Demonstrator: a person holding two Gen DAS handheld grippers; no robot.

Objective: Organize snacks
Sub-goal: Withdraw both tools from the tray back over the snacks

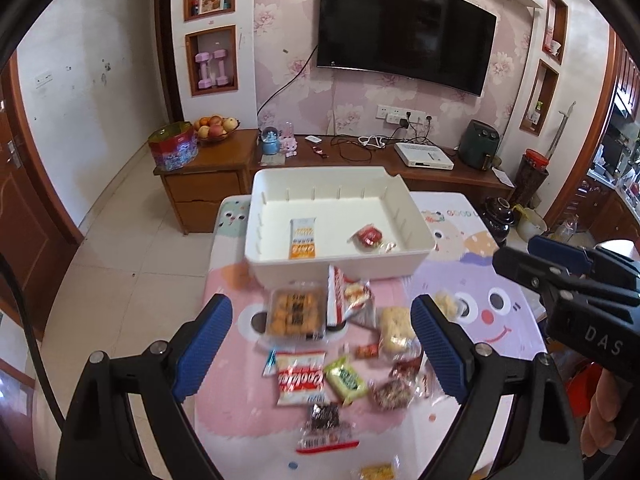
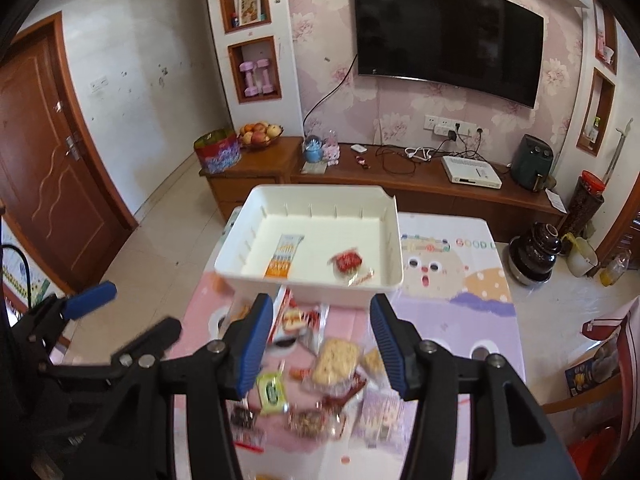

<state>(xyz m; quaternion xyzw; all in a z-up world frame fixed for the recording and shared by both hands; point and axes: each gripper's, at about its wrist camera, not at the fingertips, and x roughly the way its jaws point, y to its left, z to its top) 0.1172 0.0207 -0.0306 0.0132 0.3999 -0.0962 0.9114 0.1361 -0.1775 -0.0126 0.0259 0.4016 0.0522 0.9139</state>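
A white plastic bin (image 1: 416, 258) (image 2: 384, 280) stands on the table's far half. It holds an orange-and-white packet (image 1: 303, 238) (image 2: 284, 256) and a red wrapped snack (image 1: 368, 237) (image 2: 347, 261). Several loose snacks lie in front of it: a clear tray of biscuits (image 1: 295, 314), a red-and-white Cookie bag (image 1: 301, 378), a green packet (image 1: 346, 380) (image 2: 272, 394), a pale cracker pack (image 1: 395, 330) (image 2: 334, 362). My left gripper (image 1: 322, 346) is open and empty above them. My right gripper (image 2: 322, 346) is open and empty above the pile; it shows at the left wrist view's right edge (image 1: 568, 276).
The table (image 1: 480, 288) (image 2: 460, 272) has a pink cartoon cloth. Behind it run a low wooden TV cabinet (image 1: 360, 160) with cables, a white box, a fruit bowl (image 1: 216, 126) and a red tin (image 1: 173, 146). A dark pot (image 2: 538, 250) stands on the floor at right.
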